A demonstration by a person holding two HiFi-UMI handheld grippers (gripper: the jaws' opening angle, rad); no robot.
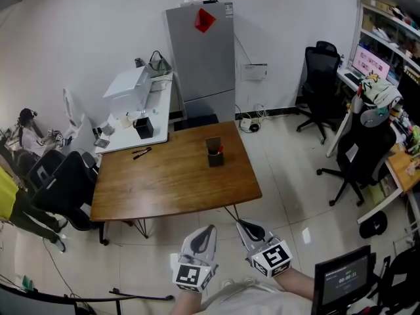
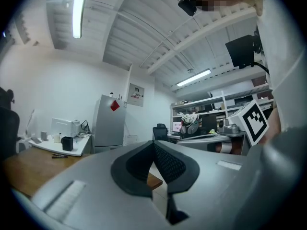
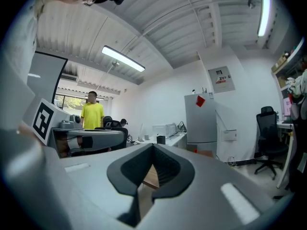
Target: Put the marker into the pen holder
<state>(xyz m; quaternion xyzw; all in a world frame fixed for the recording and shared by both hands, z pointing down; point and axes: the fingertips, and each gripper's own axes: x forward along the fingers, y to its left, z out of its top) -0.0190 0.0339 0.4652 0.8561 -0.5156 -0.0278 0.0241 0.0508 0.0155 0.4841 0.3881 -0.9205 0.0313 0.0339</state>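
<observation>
The person is holding both tongs low, at 6 o'clock of the head view, in front of the body and off the near edge of the wooden tabletop (image 1: 164, 189). The left tongs (image 1: 209, 230) are pointing toward 12 o'clock. In their own view the left tongs (image 2: 153, 150) are pressing their two dark pads together, with nothing between them. The right tongs (image 1: 242, 226) are lying just beside them, at their 3 o'clock, and are pointing toward 11 o'clock. In the right gripper view the right tongs (image 3: 153, 150) are also fully closed and are carrying nothing.

The pen holder (image 1: 214, 156) is standing upright on the wooden tabletop, at about 1 o'clock from its middle and well apart from both tongs. A thin thing with a red top, which seems to be the marker (image 1: 220, 149), is sticking out of the holder on its 3 o'clock side. It is too small to tell more.

At 10 o'clock of the wooden tabletop a white tabletop (image 1: 121, 144) is touching it. Two dark pens (image 1: 142, 153) are lying near its close edge, and a black box (image 1: 144, 128) is standing at their 12 o'clock. A grey refrigerator (image 1: 200, 58) is standing against the wall at 12 o'clock.
</observation>
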